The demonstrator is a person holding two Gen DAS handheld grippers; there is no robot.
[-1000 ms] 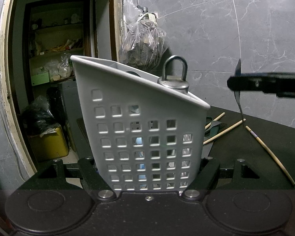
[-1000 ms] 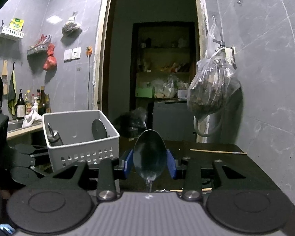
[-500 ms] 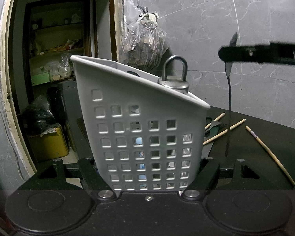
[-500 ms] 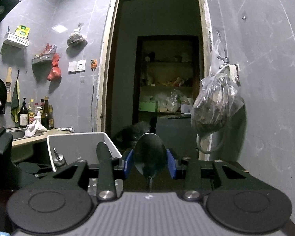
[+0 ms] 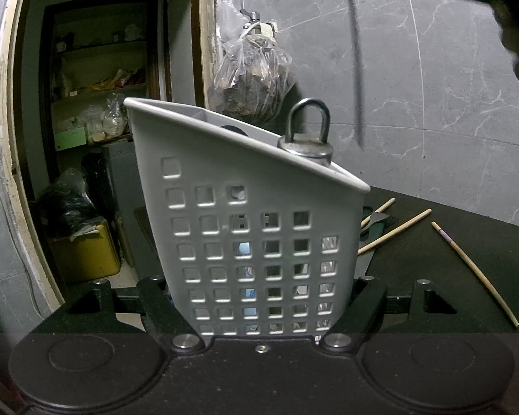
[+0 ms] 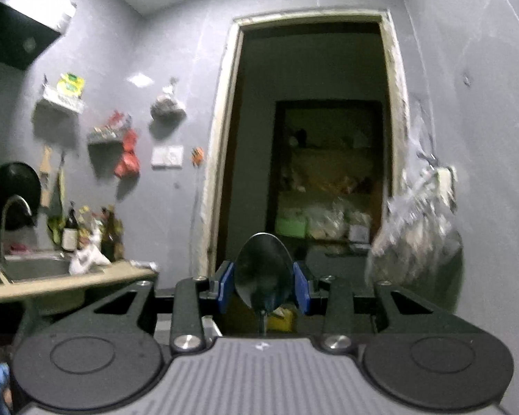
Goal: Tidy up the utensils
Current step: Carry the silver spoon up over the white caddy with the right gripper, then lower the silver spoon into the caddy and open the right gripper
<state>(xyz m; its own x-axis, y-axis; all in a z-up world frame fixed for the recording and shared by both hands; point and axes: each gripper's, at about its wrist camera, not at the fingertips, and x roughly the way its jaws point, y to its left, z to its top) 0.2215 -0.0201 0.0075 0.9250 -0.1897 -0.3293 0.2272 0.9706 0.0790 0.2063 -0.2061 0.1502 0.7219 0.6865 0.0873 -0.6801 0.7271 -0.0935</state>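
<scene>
A white perforated utensil basket point(image 5: 252, 228) stands tilted in the left wrist view, with my left gripper point(image 5: 263, 297) shut on its two sides. A metal piece with a ring top point(image 5: 308, 145) and a dark utensil stick out of it. My right gripper point(image 6: 263, 287) is shut on the bowl of a metal spoon point(image 6: 263, 276), clamped between its blue pads point(image 6: 225, 287), handle hanging down. In the left wrist view that spoon handle point(image 5: 358, 86) hangs blurred, above and right of the basket. Loose chopsticks point(image 5: 394, 231) and one more point(image 5: 474, 273) lie on the black table point(image 5: 432, 294).
A green-handled utensil point(image 5: 377, 221) lies behind the basket. A full plastic bag point(image 5: 252, 72) hangs on the grey wall beside the doorway. A yellow box point(image 5: 86, 252) sits on the floor past the door. A counter with sink and bottles point(image 6: 69, 235) is at the left.
My right gripper has risen with the spoon, so the basket and table have dropped out of its view. In the left wrist view the spoon climbed toward the top edge. The basket stayed still.
</scene>
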